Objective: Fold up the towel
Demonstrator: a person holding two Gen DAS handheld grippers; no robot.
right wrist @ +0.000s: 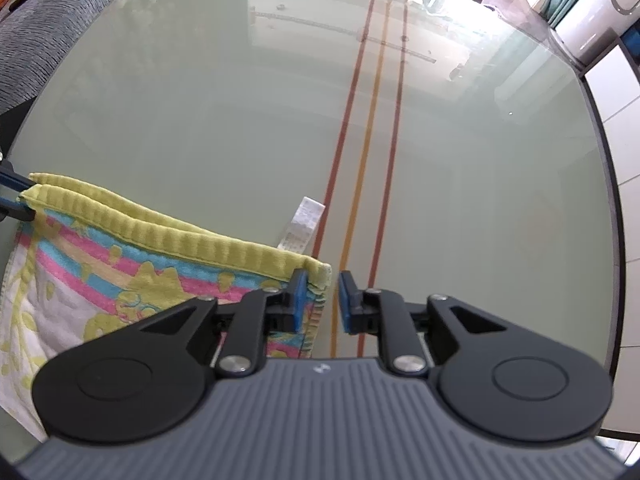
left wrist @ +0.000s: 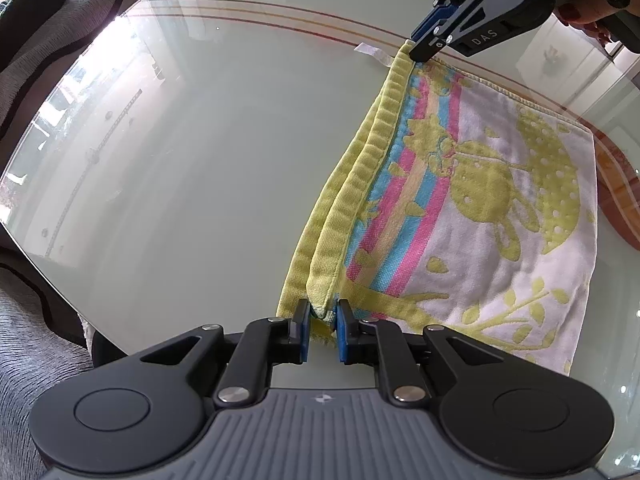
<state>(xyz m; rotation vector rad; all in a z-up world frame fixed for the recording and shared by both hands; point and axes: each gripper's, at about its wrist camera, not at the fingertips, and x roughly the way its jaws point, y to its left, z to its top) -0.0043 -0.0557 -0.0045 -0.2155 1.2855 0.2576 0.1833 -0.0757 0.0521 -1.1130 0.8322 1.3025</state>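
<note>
Towel (left wrist: 460,208) folded double, yellow hems stacked, pink-blue stripes, green print.

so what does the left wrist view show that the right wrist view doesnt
Only the left wrist view shows the whole of the right gripper from outside, its tips at the towel's far corner, the holder's fingers, and the towel's leafy print. Only the right wrist view shows the right gripper's open jaws beside that corner, which lies against one pad, and the stripes running straight up the table. Both show the folded towel with its doubled yellow hem, its white label and the glass table.
</note>
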